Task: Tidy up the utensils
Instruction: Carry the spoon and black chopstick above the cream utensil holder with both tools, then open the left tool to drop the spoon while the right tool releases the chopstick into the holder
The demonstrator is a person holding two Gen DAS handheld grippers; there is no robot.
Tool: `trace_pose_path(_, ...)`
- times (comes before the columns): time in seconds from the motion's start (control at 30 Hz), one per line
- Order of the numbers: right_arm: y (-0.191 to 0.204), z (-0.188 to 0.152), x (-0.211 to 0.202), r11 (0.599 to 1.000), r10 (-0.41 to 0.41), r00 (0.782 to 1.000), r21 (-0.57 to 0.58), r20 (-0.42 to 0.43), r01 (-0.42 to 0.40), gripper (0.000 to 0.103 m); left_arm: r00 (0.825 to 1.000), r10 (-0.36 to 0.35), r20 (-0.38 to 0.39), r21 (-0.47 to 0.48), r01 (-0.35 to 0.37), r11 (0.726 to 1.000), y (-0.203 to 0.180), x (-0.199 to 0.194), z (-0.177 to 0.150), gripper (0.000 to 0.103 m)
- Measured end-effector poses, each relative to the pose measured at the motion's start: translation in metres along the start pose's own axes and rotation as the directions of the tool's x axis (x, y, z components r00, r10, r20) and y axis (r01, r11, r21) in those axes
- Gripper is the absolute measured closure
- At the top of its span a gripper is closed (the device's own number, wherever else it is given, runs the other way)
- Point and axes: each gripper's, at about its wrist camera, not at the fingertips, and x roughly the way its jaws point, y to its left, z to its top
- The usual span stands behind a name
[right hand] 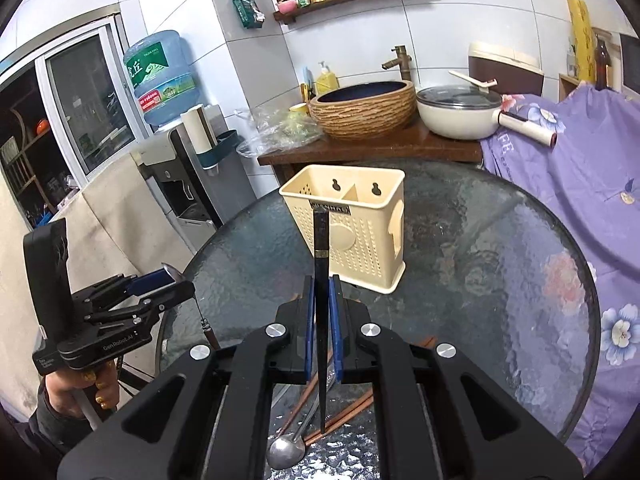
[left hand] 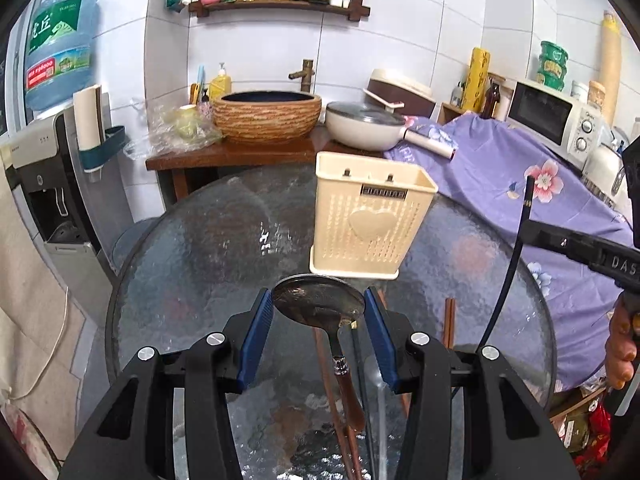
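A round glass table fills mid-frame, with the cream utensil holder standing at its centre (two compartments). Bottom centre of its own view, the left gripper clamps a spoon by the bowl. The right gripper pinches a black chopstick, bottom centre of its view.

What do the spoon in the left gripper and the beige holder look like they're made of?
Spoon: the bowl looks like polished metal, since it mirrors the room; the handle looks like brown wood or wood-toned plastic behind a metal collar. Beige holder: most likely moulded plastic with a matte finish, judging by the uniform colour, rows of punched holes and a raised heart on its front.
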Motion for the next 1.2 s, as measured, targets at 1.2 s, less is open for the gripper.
trace_pose_path(1.2, -0.021, 0.145, 0.041, 0.975, -0.222, 0.916, 0.087, 0.335, 0.205, 0.095, 0.957, 0.157, 0.242, -0.207, -0.108, 0.972, 0.006, 0.097, 0.155, 0.057)
